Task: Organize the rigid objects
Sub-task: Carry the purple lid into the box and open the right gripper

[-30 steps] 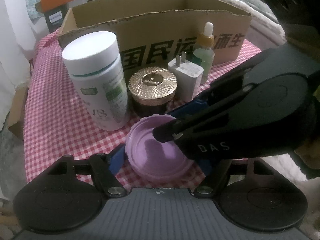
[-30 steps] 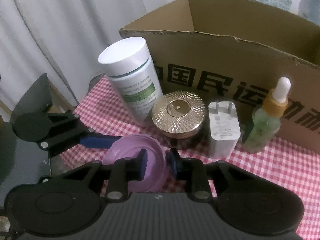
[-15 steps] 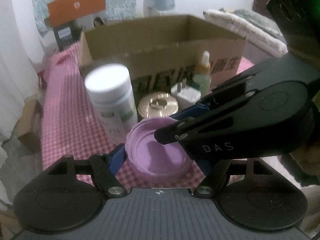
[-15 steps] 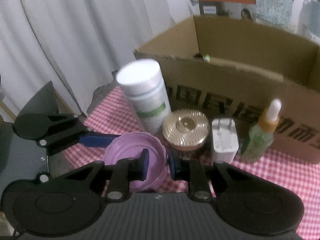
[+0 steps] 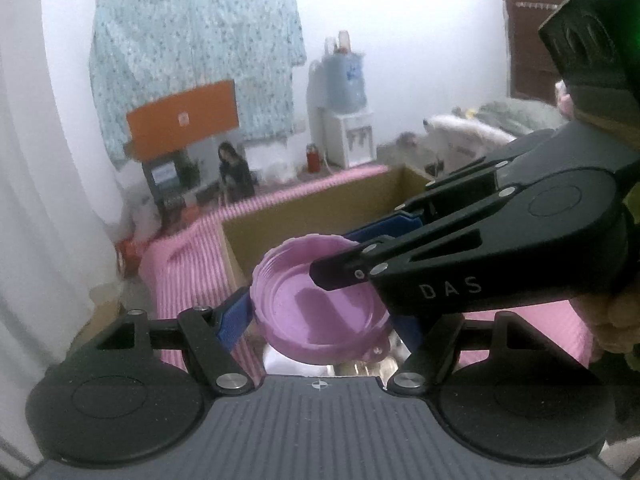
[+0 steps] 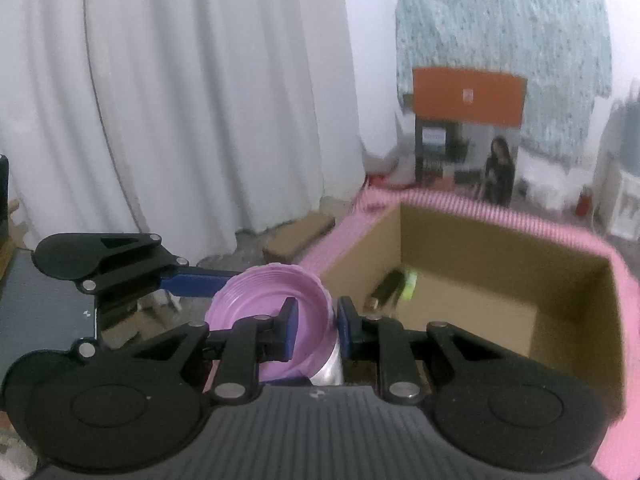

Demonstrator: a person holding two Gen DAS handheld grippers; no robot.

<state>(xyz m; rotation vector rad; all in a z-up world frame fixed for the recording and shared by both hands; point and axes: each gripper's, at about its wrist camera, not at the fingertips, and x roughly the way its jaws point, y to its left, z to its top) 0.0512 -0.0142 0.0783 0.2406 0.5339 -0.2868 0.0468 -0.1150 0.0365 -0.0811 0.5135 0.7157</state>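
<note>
A purple plastic lid [image 5: 320, 308] hangs in the air, hollow side up, held by both grippers. My left gripper [image 5: 320, 322] spans its full width, blue pads pressed on opposite edges. My right gripper [image 6: 316, 320] is shut on the lid's [image 6: 256, 296] near rim, one pad inside and one outside. In the left wrist view the right gripper [image 5: 352, 256] reaches in from the right. In the right wrist view the left gripper's blue finger [image 6: 196, 280] touches the far rim. The open cardboard box [image 6: 440, 236] lies just ahead and below.
A dark tube with a green cap [image 6: 396, 288] lies inside the box [image 5: 320, 216]. A white bottle top [image 6: 328, 372] peeks out under the lid. Pink checked cloth [image 5: 188, 264] covers the table. White curtain [image 6: 180, 100] hangs left; a water dispenser [image 5: 344, 120] stands behind.
Both grippers have risen together with the purple lid and tilted upward. The bottle, gold jar, charger and dropper have slid out of view below; the box's inside now shows.
</note>
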